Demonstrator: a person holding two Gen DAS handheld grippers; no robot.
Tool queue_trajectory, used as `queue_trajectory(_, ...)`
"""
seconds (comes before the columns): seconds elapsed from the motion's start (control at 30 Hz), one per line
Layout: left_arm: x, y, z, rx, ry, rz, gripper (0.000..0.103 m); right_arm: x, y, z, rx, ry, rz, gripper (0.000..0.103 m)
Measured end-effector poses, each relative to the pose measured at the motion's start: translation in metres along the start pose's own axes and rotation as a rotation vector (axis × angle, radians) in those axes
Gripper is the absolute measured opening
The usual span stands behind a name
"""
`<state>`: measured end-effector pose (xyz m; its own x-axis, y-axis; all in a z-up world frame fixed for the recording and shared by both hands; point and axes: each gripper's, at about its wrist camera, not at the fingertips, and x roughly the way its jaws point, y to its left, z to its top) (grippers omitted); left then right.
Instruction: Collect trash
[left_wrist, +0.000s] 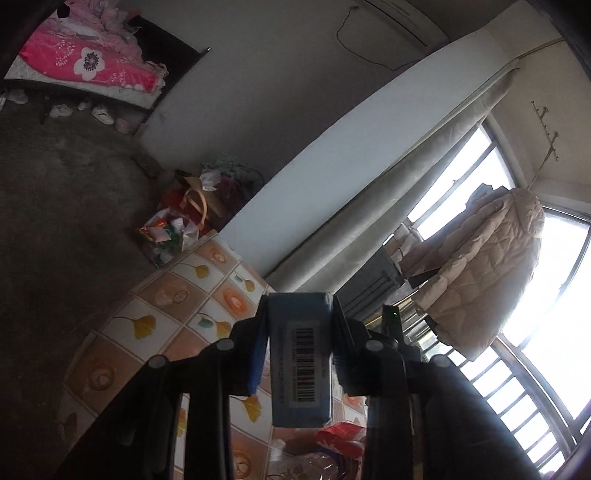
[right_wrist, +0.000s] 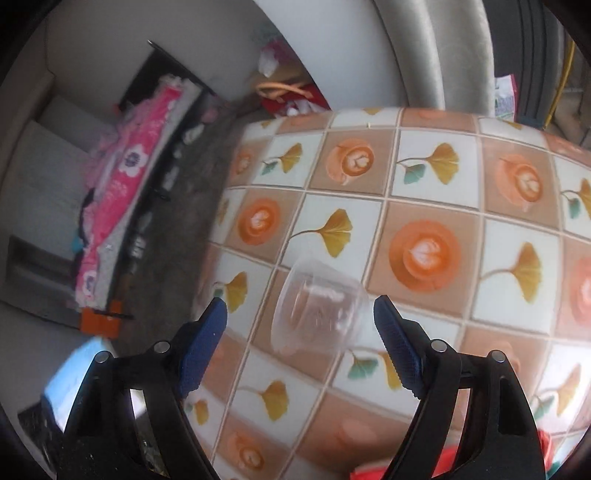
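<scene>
A: Left gripper (left_wrist: 299, 306): jaws narrowed and clamped on a blue box (left_wrist: 300, 354); barcode label faces the camera; box is held off the patterned table (left_wrist: 155, 306), above its edge; a red wrapper (left_wrist: 341, 437) lies on the table just under the box.

B: Right gripper (right_wrist: 300, 308): jaws spread wide, nothing gripped; a clear plastic cup (right_wrist: 319, 308) lies on its side on the same table, between the blue pads (right_wrist: 205, 347) but not touching either, rim toward the camera.

A: Beyond the table's far corner: a heap of bags and wrappers (left_wrist: 184, 218) on the floor; a bed with a pink cover (left_wrist: 88, 61) well apart from the table.

B: Right view is blurred; a red scrap (right_wrist: 373, 472) shows at the table's near edge.
</scene>
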<state>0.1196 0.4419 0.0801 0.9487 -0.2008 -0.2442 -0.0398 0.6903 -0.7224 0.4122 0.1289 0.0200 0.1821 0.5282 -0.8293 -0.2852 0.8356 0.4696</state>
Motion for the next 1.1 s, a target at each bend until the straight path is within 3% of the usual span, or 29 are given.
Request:
queue_trajectory(0.07,0.001,0.004,-0.004,0.004,0.009,0.012,0.029,0.02,0.001,0.007,0.01,0.038,-0.049,0.076)
queue_trajectory(0.2,0.005,0.003,-0.011,0.051,0.028,0.033,0.029,0.035,0.003,0.006,-0.021,0.074,-0.109,0.056)
queue_trajectory(0.27,0.007,0.001,-0.012,0.072,0.033,0.034,0.029,0.027,0.001,0.002,-0.044,0.054,-0.122,0.05)
queue_trajectory(0.4,0.011,-0.005,-0.015,0.107,0.047,0.023,0.029,0.004,-0.009,-0.009,-0.062,0.042,-0.144,0.017)
queue_trajectory(0.5,0.014,-0.01,-0.018,0.118,0.053,0.002,0.029,-0.002,-0.023,-0.014,-0.041,0.063,-0.139,0.009)
queue_trajectory(0.63,0.018,-0.016,-0.025,0.118,0.069,-0.016,0.029,0.002,-0.041,-0.023,0.011,0.088,-0.125,0.004)
queue_trajectory(0.8,0.011,-0.027,-0.03,0.125,0.065,-0.029,0.029,-0.012,-0.05,-0.034,0.046,0.056,-0.101,0.004)
queue_trajectory(1.1,-0.016,-0.055,-0.03,0.135,0.03,-0.1,0.029,-0.101,-0.039,-0.06,0.009,-0.099,0.032,0.004)
